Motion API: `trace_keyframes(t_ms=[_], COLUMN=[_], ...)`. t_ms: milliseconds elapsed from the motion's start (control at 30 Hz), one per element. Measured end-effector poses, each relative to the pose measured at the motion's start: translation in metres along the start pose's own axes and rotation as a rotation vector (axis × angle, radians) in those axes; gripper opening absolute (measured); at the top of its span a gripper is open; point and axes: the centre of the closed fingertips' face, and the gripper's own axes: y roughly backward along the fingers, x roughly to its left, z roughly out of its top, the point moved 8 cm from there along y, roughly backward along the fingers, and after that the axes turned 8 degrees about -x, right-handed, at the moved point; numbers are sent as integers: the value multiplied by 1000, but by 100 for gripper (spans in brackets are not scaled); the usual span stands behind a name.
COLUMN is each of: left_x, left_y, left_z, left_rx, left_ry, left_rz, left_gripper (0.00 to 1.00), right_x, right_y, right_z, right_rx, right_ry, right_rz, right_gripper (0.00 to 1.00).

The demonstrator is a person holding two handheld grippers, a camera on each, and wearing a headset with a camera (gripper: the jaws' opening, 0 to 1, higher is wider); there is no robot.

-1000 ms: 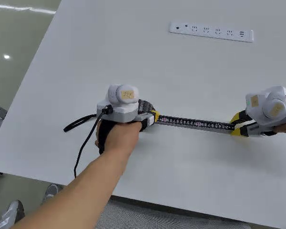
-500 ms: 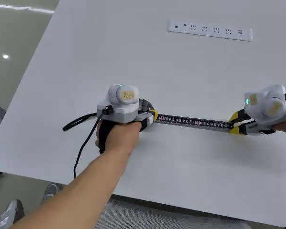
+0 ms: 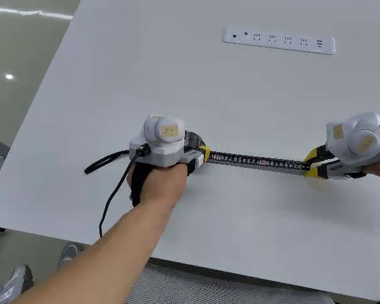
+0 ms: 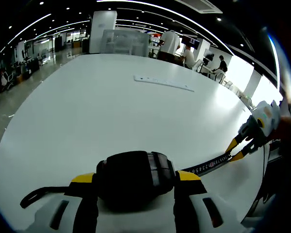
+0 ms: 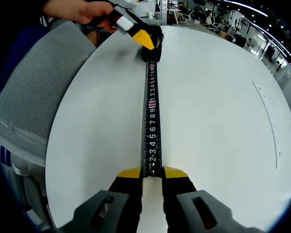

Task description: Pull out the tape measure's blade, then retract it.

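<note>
You are clamping your left hand-held gripper [image 3: 197, 154] around the black round tape-measure case [image 4: 136, 182] on the white desk [image 3: 177, 76]. Your right hand-held gripper [image 5: 152, 173] is pinching the black numbered blade [image 5: 151, 111] by its tip. The blade is lying straight between them, so I judge retracting means feeding it leftward, toward the case.

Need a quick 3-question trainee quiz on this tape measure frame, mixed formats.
1. The left gripper is shut on: A) a screwdriver, B) the tape measure case, C) a cup.
2. Which gripper pinches the blade at its tip?
3. True or false: the blade is fully retracted into the case.
Key: 1 B. 2 The right gripper. 3 False; it stretches out between the two grippers.
</note>
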Motion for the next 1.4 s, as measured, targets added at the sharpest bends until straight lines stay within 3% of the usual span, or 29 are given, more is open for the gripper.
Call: trace_keyframes(t_ms=[800, 1400], left_x=[3, 4], left_y=[4, 5], left_z=[-3, -3], left_rx=[-22, -33], left_ry=[1, 9], left_rz=[-45, -58], left_gripper=[57, 56], right_x=[0, -2], right_y=[-8, -20], right_z=[10, 29], right_rx=[-27, -55], right_ry=[-20, -15], right_rz=[17, 26], right_gripper=[10, 10])
